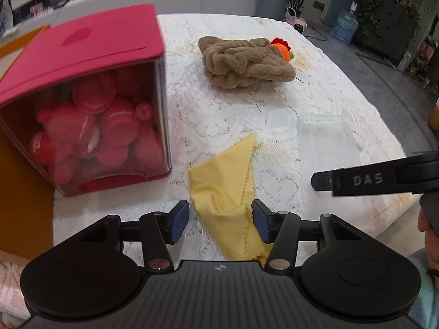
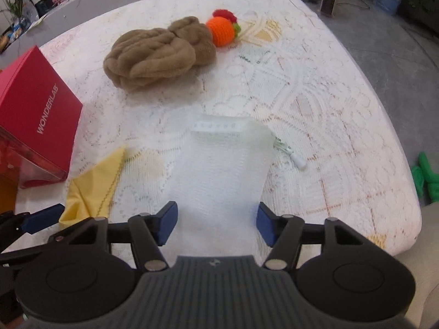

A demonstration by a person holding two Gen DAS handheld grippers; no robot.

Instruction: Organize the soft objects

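Observation:
A crumpled yellow cloth (image 1: 227, 175) lies on the white lace tablecloth (image 1: 315, 63). Its near end sits loose between the blue pads of my left gripper (image 1: 221, 219), which is open. In the right wrist view the same yellow cloth (image 2: 96, 183) shows at the left. A white mesh bag (image 2: 225, 164) with a drawstring toggle lies flat, and my right gripper (image 2: 216, 223) stands open over its near end without pressing it. Farther back are a bunched brown plush cloth (image 2: 159, 54) and an orange crocheted toy (image 2: 221, 31) touching it.
A red-lidded clear box (image 1: 82, 96) full of pink soft toys stands at the left, close to the yellow cloth. One finger of the right gripper (image 1: 356, 181) reaches in from the right. A green object (image 2: 426, 175) lies off the table's right edge.

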